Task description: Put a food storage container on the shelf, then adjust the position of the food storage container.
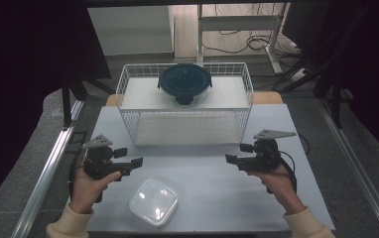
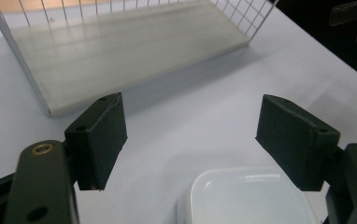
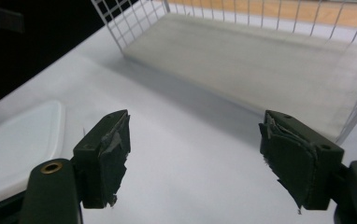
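White plastic box [image 1: 154,202], square, rounded corners, lid on: lying flat on the pale worktop [image 1: 212,173], near front edge, left of centre. Untouched; nothing gripping it. Seen also in left gripper view [image 2: 247,198] just below and between the black jaws, and in right gripper view [image 3: 20,140] off to one side.

Left claw [image 1: 137,161]: jaws wide, nothing between them; hovering just beside the box, above its back-left corner, pointing inward. Nearest tool to the box.

Right claw [image 1: 229,158]: jaws wide, nothing held; well apart from the box, over bare worktop, pointing inward toward the left claw.

White wire rack [image 1: 185,106], two levels, at the back of the worktop. Upper shelf: round dark-lidded container [image 1: 185,83], seated at centre. Lower shelf [image 1: 186,130]: bare, open toward the person.

Progress, as judged: very early. Round container apparently already stored on top. Box not yet gripped, not yet lifted, not yet moved. Remaining, probably: lowering the left claw onto the box, closing on its rim, possibly steadying with the right claw, carrying to the rack, most likely the bare lower shelf, and releasing.
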